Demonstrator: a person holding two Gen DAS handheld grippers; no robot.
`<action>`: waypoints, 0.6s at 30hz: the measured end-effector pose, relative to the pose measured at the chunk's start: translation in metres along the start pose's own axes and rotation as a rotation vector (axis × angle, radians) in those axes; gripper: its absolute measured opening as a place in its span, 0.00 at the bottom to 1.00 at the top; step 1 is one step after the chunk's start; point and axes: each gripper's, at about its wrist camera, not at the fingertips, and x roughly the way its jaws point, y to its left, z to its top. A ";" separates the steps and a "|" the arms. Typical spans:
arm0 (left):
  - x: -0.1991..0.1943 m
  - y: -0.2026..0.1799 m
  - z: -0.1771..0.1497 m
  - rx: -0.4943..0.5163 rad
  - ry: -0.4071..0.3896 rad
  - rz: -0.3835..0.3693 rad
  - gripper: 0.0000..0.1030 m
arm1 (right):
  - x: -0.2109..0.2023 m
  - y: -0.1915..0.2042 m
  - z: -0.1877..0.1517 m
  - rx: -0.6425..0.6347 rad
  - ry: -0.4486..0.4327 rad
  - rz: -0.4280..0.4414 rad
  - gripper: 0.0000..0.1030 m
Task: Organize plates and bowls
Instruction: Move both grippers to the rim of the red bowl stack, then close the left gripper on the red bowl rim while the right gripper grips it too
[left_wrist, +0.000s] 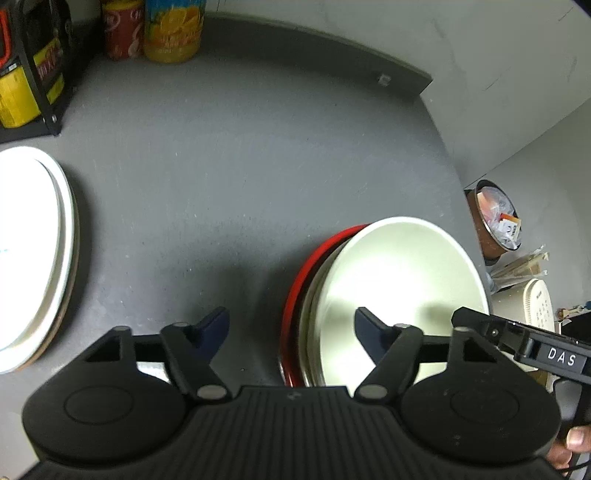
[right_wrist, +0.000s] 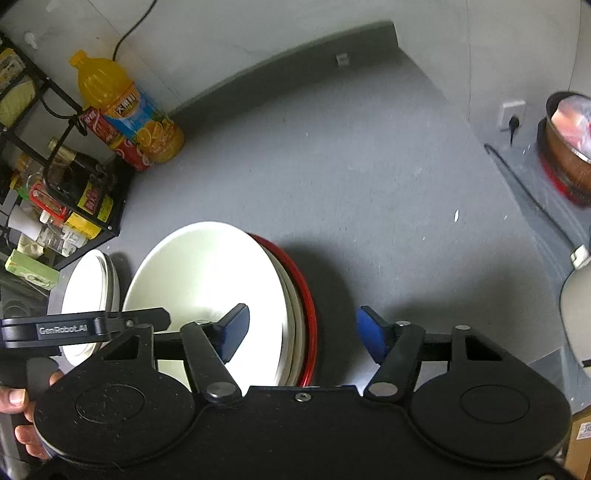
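On the grey countertop (left_wrist: 258, 166), seen from our left wrist camera, we find a stack of dishes near the right edge: a pale white plate (left_wrist: 399, 280) lies on top, and under it a red plate (left_wrist: 295, 280) shows its rim on the left side, with maybe one more light rim between them. Our left gripper (left_wrist: 291, 325) is released, its blue fingers wide apart and holding nothing; the right finger hangs over the white plate and the left one over bare counter. At the far left lies a second stack of white plates (left_wrist: 33, 258), well apart from the first. We judge these dishes to be ceramic or similar: stiff, rather heavy, smooth and slippery, and they break if they fall. The best place to hold seems to be the rim, one finger above and one below.

From our right wrist camera, the same white plate (right_wrist: 207, 280) sits over the red plate (right_wrist: 310, 295), whose rim shows on the right. Our right gripper (right_wrist: 303, 328) is also released and empty, with the left finger over the white plate and the right finger over the counter. The other white stack (right_wrist: 92, 291) stands just beside, near a black rack (right_wrist: 74, 192) of bottles. We think the glossy rim can slide between the pads, so a firm and deep hold on the edge is safer.
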 end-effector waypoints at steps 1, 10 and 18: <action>0.004 0.001 0.001 -0.007 0.010 -0.004 0.66 | 0.004 -0.001 -0.001 0.005 0.011 -0.001 0.60; 0.026 -0.008 0.009 -0.005 0.046 0.000 0.63 | 0.031 -0.007 -0.002 0.031 0.090 -0.018 0.45; 0.031 -0.006 0.008 -0.043 0.073 -0.016 0.33 | 0.037 -0.011 -0.003 0.063 0.119 0.046 0.30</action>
